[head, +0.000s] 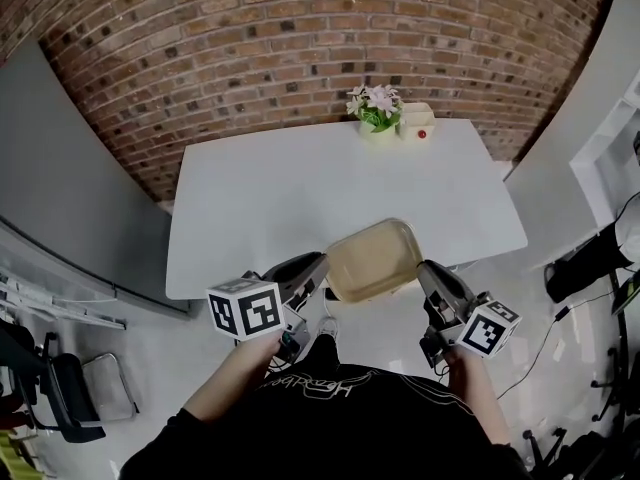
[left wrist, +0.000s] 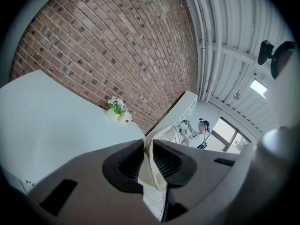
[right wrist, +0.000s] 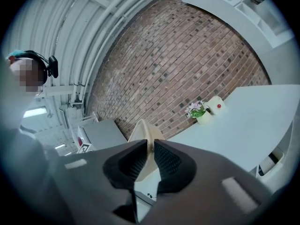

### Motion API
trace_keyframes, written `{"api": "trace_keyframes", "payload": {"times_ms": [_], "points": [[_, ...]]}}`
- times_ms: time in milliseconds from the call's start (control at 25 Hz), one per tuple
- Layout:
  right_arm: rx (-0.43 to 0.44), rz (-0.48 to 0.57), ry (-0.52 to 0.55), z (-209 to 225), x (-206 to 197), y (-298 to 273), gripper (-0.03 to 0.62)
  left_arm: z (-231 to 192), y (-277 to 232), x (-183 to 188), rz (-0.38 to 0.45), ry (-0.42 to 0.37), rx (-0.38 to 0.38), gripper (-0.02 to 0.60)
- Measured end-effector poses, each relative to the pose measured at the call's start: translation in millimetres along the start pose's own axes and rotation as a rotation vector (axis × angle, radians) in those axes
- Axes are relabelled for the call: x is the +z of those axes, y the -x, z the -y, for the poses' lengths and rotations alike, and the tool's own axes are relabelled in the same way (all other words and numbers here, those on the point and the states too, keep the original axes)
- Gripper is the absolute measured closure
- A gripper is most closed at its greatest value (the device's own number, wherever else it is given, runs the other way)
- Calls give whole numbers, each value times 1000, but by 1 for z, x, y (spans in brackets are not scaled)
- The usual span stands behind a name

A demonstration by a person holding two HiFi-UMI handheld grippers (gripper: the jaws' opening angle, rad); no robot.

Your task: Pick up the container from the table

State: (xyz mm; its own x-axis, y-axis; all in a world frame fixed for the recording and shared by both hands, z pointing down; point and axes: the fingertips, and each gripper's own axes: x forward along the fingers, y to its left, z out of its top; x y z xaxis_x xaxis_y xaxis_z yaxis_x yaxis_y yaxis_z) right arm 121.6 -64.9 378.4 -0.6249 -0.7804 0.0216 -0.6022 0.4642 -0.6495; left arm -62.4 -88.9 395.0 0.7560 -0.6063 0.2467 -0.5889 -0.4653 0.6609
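Note:
A beige shallow container [head: 373, 259] hangs in the air over the near edge of the white table [head: 260, 208]. My left gripper [head: 322, 264] is shut on its left rim, and my right gripper [head: 421, 269] is shut on its right rim. In the left gripper view the thin cream rim [left wrist: 151, 168] is pinched between the dark ribbed pads [left wrist: 129, 162]. The right gripper view shows the same container edge [right wrist: 143, 134] clamped between its pads [right wrist: 168, 161].
A small pot of pink flowers [head: 376, 109] and a cream box with a red dot [head: 417, 120] stand at the table's far edge by the brick wall [head: 300, 58]. A dark chair [head: 60, 393] is at lower left; cables lie on the floor at right.

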Motion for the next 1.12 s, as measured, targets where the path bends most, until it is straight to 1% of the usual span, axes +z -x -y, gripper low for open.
{"api": "trace_keyframes", "payload": {"times_ms": [200, 440, 560, 1120], "points": [[11, 32, 47, -18, 0, 20, 543, 22, 14, -8, 25, -18, -39, 518], [36, 73, 54, -32, 5, 40, 543, 46, 24, -9, 47, -70, -59, 518], [48, 96, 63, -37, 9, 48, 543, 56, 27, -9, 56, -84, -67, 519], [42, 126, 73, -43, 9, 70, 545, 76, 31, -16, 52, -127, -78, 518]]}}
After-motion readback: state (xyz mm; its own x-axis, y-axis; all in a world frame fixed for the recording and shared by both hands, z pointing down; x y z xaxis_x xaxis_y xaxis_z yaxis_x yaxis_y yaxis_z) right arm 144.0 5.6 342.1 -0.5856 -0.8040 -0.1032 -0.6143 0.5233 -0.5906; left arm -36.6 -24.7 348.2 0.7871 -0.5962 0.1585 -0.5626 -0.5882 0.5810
